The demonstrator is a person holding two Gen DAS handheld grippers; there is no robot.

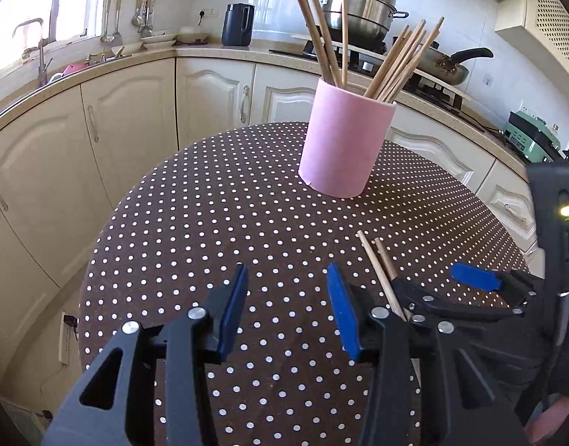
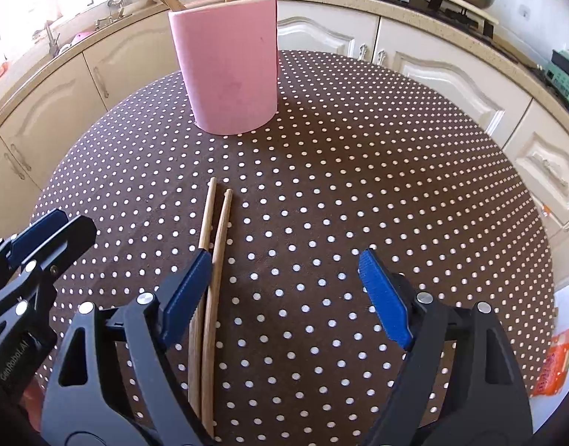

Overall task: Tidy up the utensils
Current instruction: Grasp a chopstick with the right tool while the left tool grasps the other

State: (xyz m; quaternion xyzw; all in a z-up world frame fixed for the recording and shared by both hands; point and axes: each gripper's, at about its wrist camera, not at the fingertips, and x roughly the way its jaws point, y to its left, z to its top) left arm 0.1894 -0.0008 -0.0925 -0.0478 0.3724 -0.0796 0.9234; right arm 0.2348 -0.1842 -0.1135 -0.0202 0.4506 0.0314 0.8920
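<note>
A pink cup (image 1: 343, 141) holding several wooden chopsticks (image 1: 399, 63) stands upright at the far side of a round table with a brown polka-dot cloth (image 1: 210, 223). It also shows in the right wrist view (image 2: 230, 63). Two loose chopsticks (image 2: 215, 245) lie side by side on the cloth; their tips show in the left wrist view (image 1: 377, 260). My right gripper (image 2: 284, 282) is open, low over the cloth, its left finger (image 2: 187, 286) lying over one chopstick. My left gripper (image 1: 288, 304) is open and empty, just left of the right gripper (image 1: 433, 286).
Cream kitchen cabinets (image 1: 128, 119) curve around behind the table. The counter holds a dark kettle (image 1: 238, 24), a steel pot (image 1: 358, 7) and a frying pan (image 1: 444, 65) on the stove. An orange packet (image 2: 555, 364) lies on the floor at right.
</note>
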